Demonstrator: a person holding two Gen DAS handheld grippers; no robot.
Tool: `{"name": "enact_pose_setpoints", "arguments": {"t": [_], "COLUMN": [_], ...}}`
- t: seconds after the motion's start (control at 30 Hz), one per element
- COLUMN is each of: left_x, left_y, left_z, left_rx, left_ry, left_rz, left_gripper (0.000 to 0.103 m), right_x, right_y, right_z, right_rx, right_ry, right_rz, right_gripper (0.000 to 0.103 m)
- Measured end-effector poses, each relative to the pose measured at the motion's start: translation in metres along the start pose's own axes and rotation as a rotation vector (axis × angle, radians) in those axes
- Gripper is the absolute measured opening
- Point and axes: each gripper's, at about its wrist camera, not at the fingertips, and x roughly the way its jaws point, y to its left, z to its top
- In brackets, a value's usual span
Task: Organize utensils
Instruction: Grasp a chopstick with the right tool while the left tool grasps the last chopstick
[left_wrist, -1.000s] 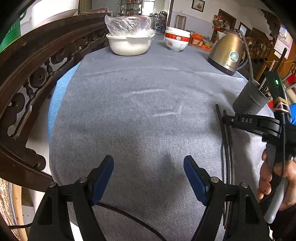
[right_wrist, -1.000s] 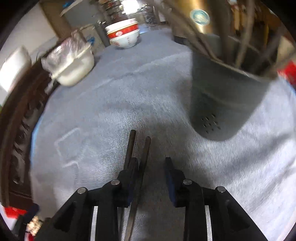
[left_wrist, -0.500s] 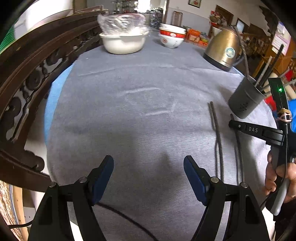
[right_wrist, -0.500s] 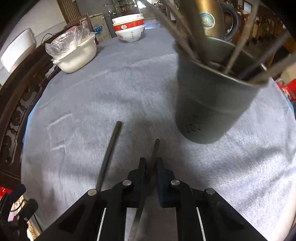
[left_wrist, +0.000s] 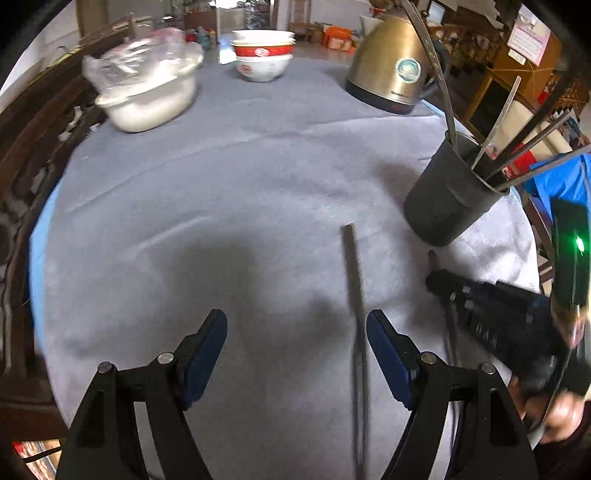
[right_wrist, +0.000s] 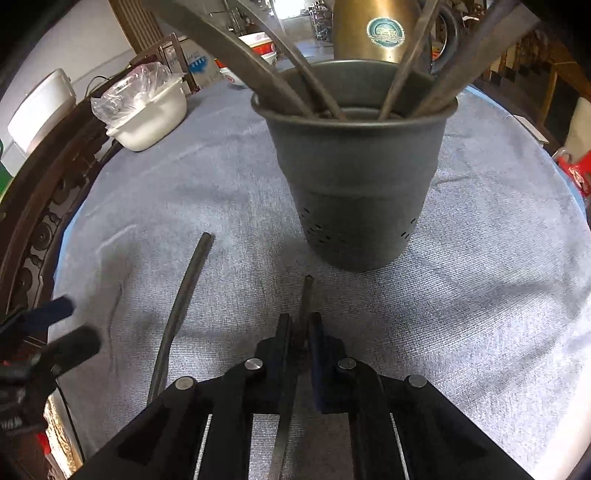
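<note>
Two dark chopsticks are on the grey tablecloth. My right gripper (right_wrist: 300, 325) is shut on one chopstick (right_wrist: 306, 295), whose tip pokes out toward the dark grey utensil holder (right_wrist: 354, 192) just ahead; the holder contains several utensils. The other chopstick (right_wrist: 181, 306) lies free to the left. In the left wrist view that free chopstick (left_wrist: 354, 295) runs between my open left gripper's (left_wrist: 297, 332) fingers, close to the right finger (left_wrist: 384, 347). The holder (left_wrist: 447, 199) stands at the right, and the right gripper (left_wrist: 436, 280) reaches in from the right edge.
A brass kettle (left_wrist: 391, 70) stands behind the holder. A white pot with a plastic bag (left_wrist: 147, 96) and stacked red-and-white bowls (left_wrist: 263, 55) sit at the table's far side. A carved dark wooden chair back (left_wrist: 22, 155) borders the table's left edge.
My right gripper closed on one chopstick and carried it toward the holder, leaving the other behind. My left gripper swung right, so the free chopstick now lies between its fingers.
</note>
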Motion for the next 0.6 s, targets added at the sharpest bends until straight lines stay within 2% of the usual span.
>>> {"name": "enact_pose_setpoints", "arguments": {"t": [0.13, 0.3, 0.47, 0.53, 0.57, 0.6], "left_x": [0.020, 0.039, 0.052, 0.060, 0.065, 0.067], "left_y": [-0.009, -0.019, -0.029, -0.029, -0.028, -0.027], "left_z": [0.019, 0.032, 0.044, 0.046, 0.046, 0.047], "left_rx": [0.007, 0.007, -0.008, -0.027, -0.041, -0.049], "left_ry": [0.046, 0.089, 0.116, 0.143, 0.159, 0.161], "left_rz": [-0.033, -0.043, -0.067, -0.082, -0.085, -0.083], "left_gripper": [0.078, 0.057, 0.050, 0.041, 0.031, 0.025], "right_x": [-0.007, -0.011, -0.005, -0.007, -0.007, -0.007], "right_y": [-0.009, -0.015, -0.016, -0.018, -0.020, -0.021], "right_z": [-0.005, -0.008, -0.006, -0.008, -0.009, -0.010], "right_rx": [0.005, 0.006, 0.004, 0.010, 0.012, 0.012], "right_ry": [-0.013, -0.020, -0.025, -0.026, -0.027, -0.027], "right_rz": [0.040, 0.068, 0.083, 0.090, 0.092, 0.093], "right_gripper": [0.011, 0.011, 0.011, 0.011, 0.011, 0.011]}}
